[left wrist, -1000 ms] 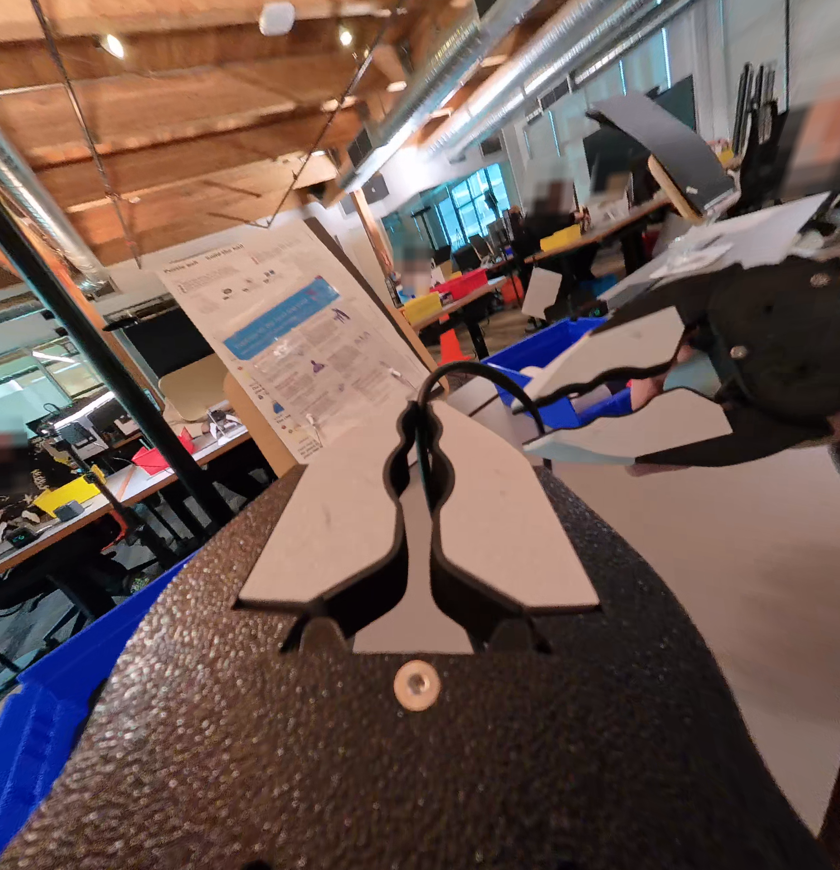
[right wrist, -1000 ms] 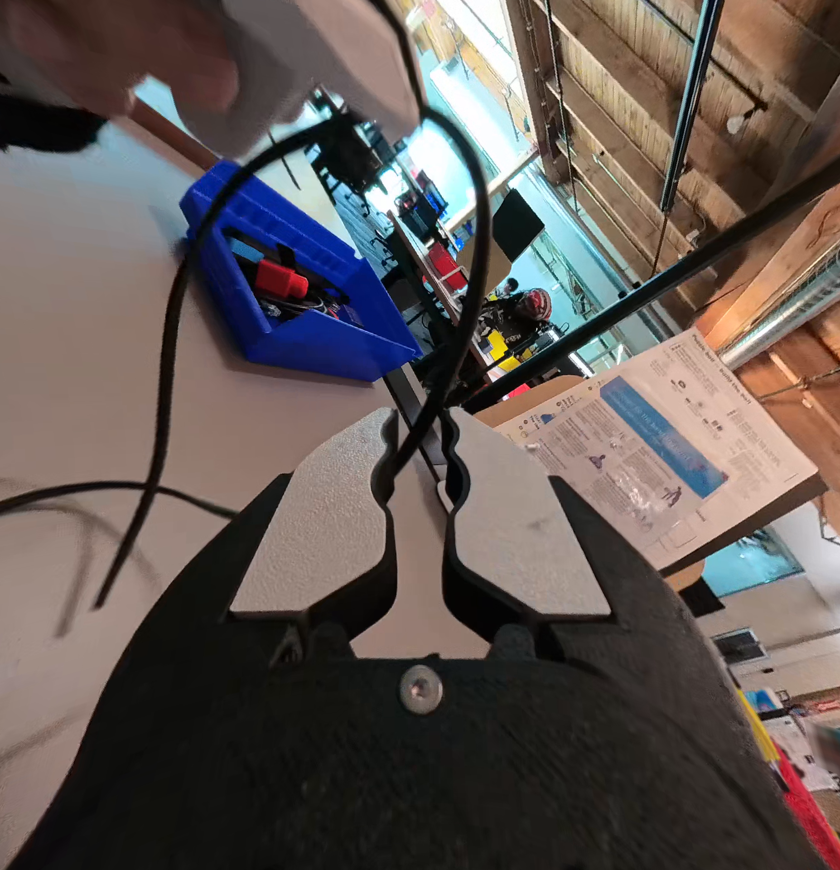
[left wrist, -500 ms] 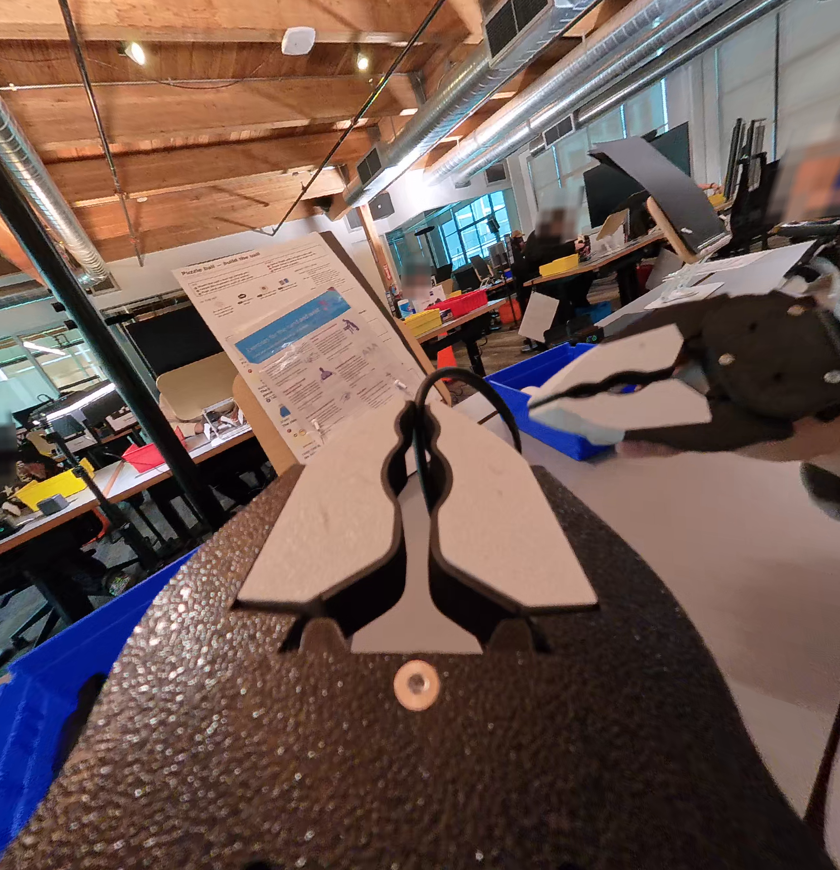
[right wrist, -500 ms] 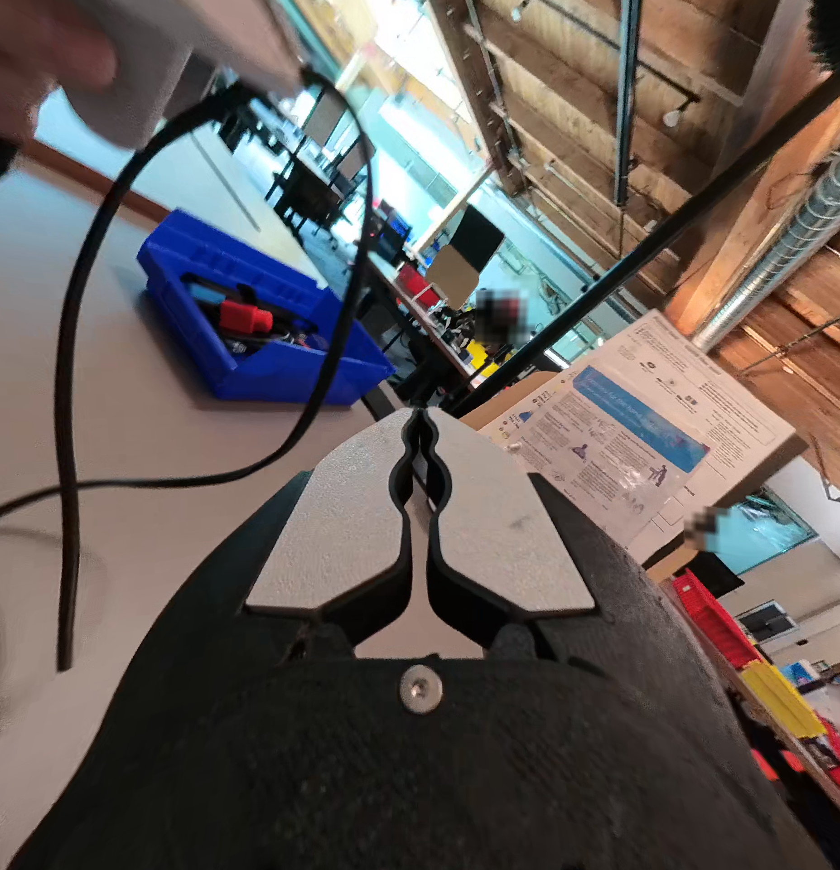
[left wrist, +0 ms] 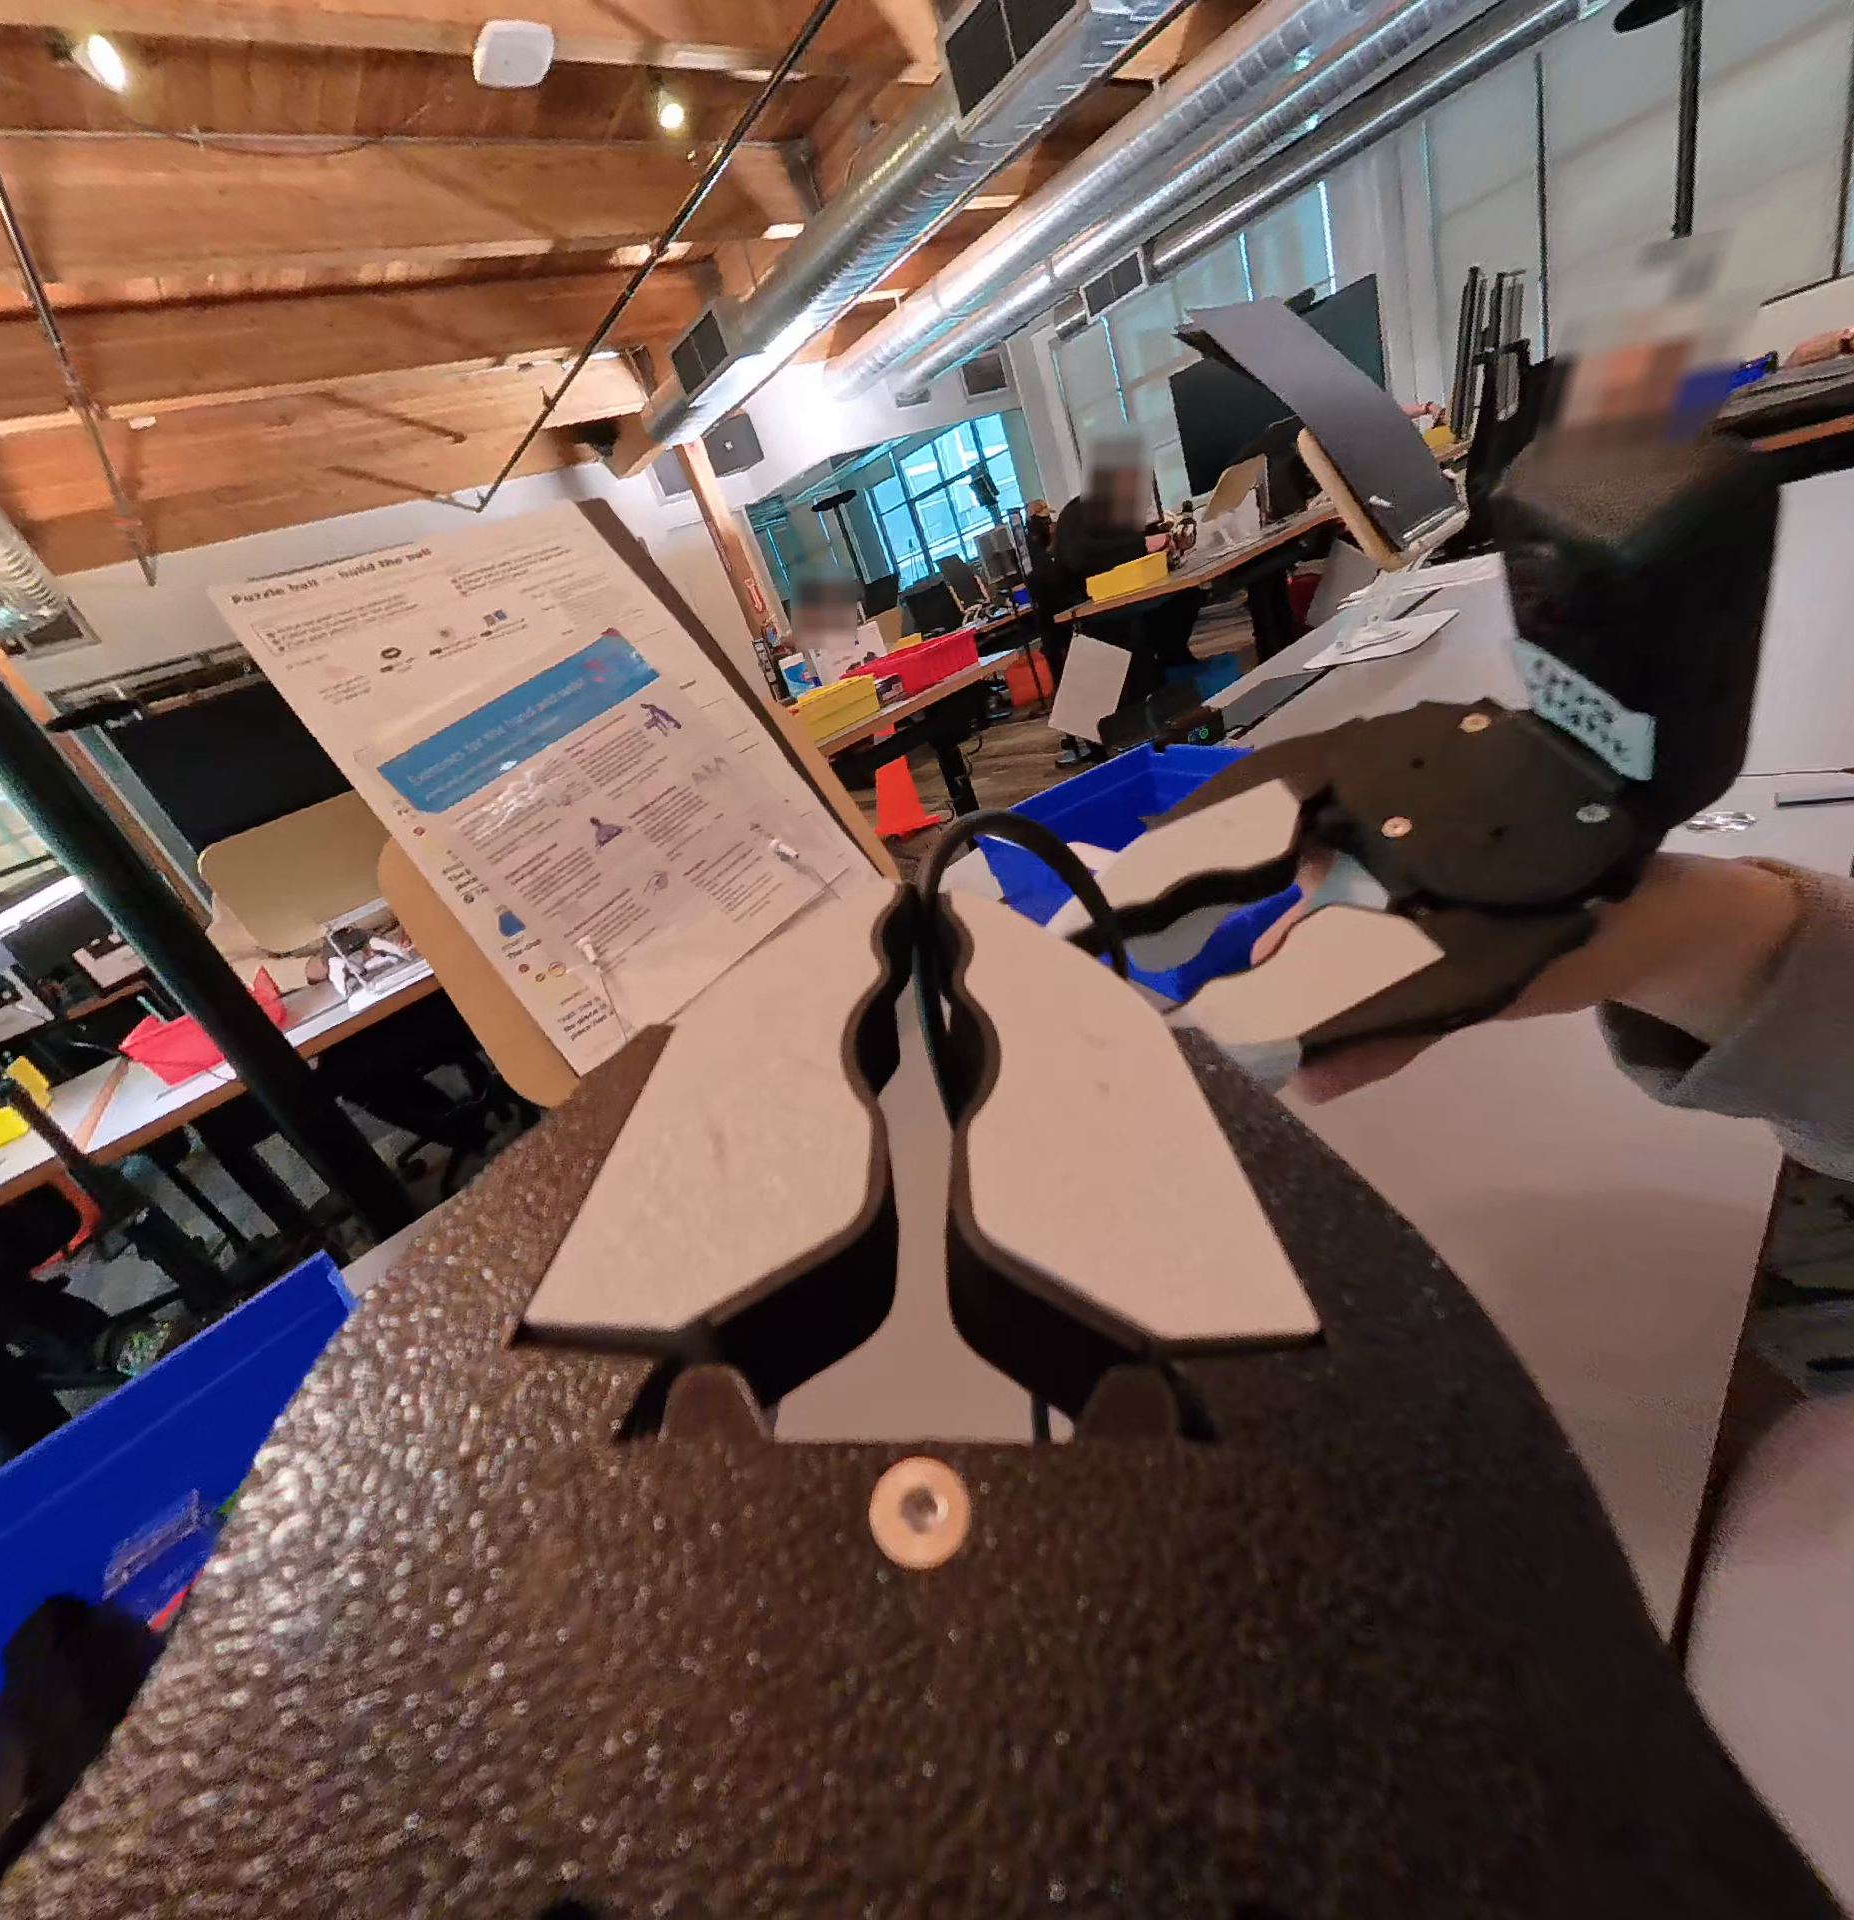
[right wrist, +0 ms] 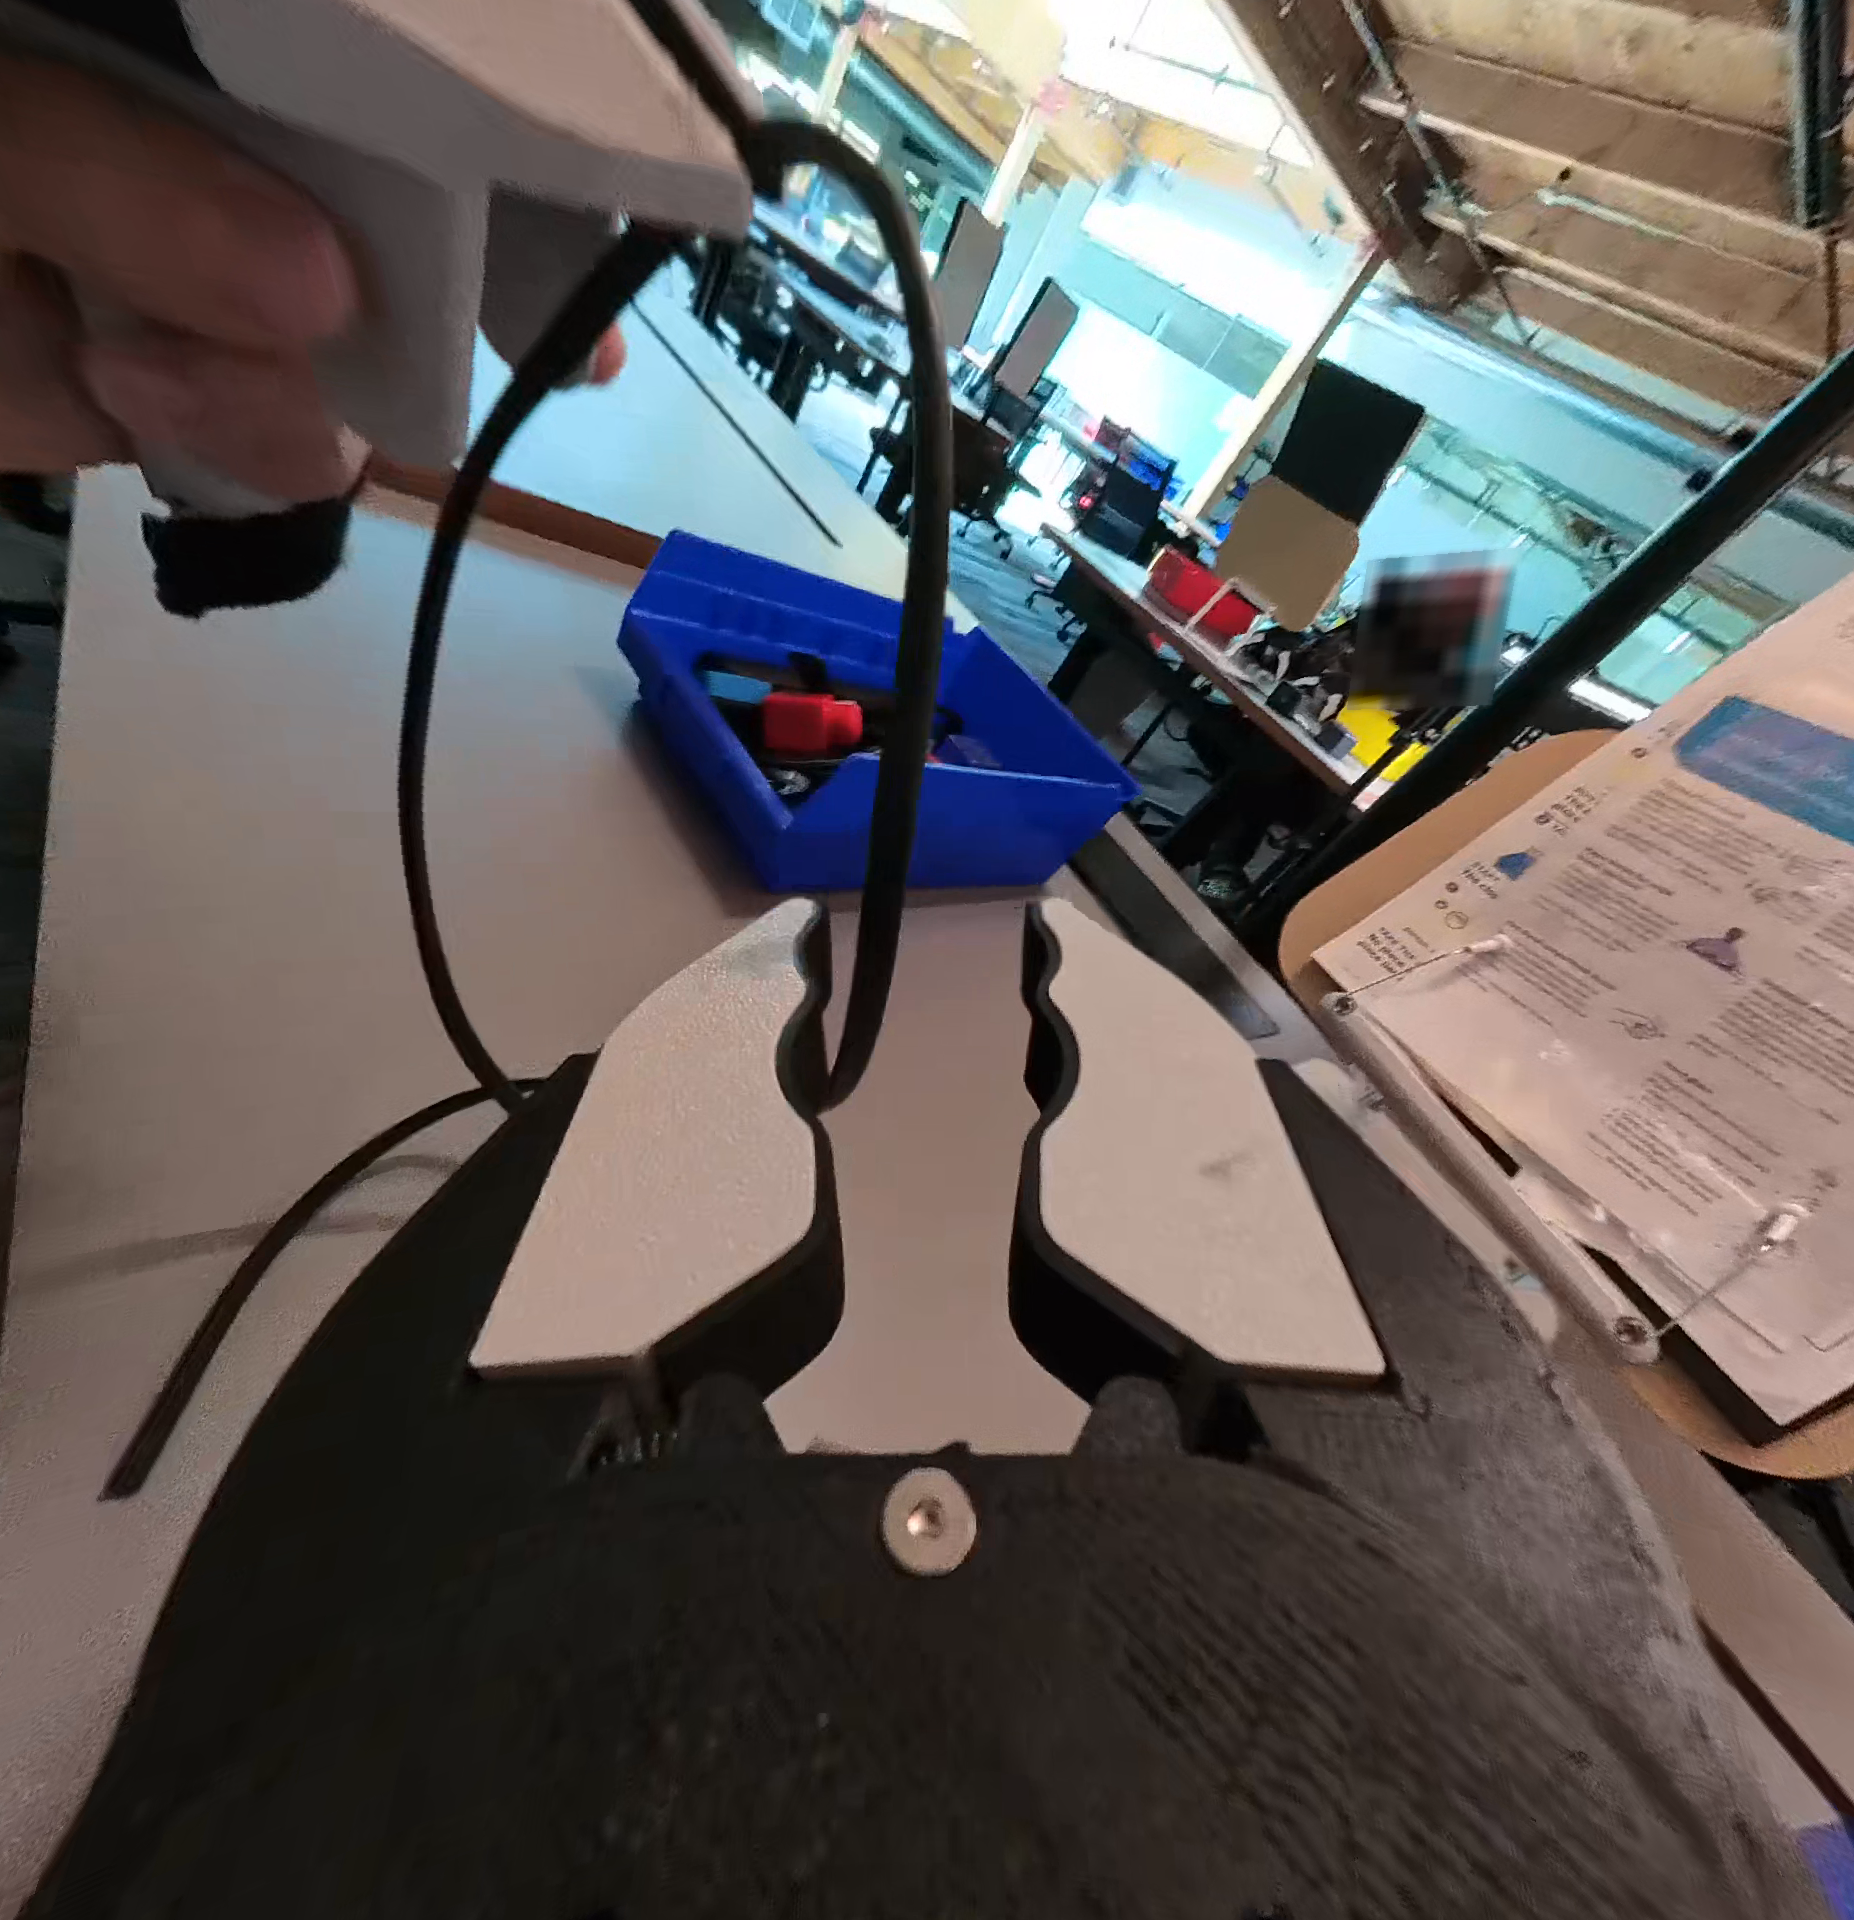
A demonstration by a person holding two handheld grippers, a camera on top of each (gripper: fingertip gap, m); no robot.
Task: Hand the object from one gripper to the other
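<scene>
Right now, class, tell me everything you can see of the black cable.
The black cable is thin, smooth and flexible, rubbery in look. The left gripper is shut on it, and from there it arches up in a loop. One side of the loop drops between the open fingers of the right gripper, close to its left finger. The other side hangs down to the grey table, where the loose end trails.

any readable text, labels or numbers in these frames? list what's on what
I won't quote any writing. This is where it stands:
Printed sheet with a blue banner, clipped to the tan board: headings and small print.
Pale blue strip on the right gripper: marks too small to read.
Blue bin: no writing visible.
</scene>
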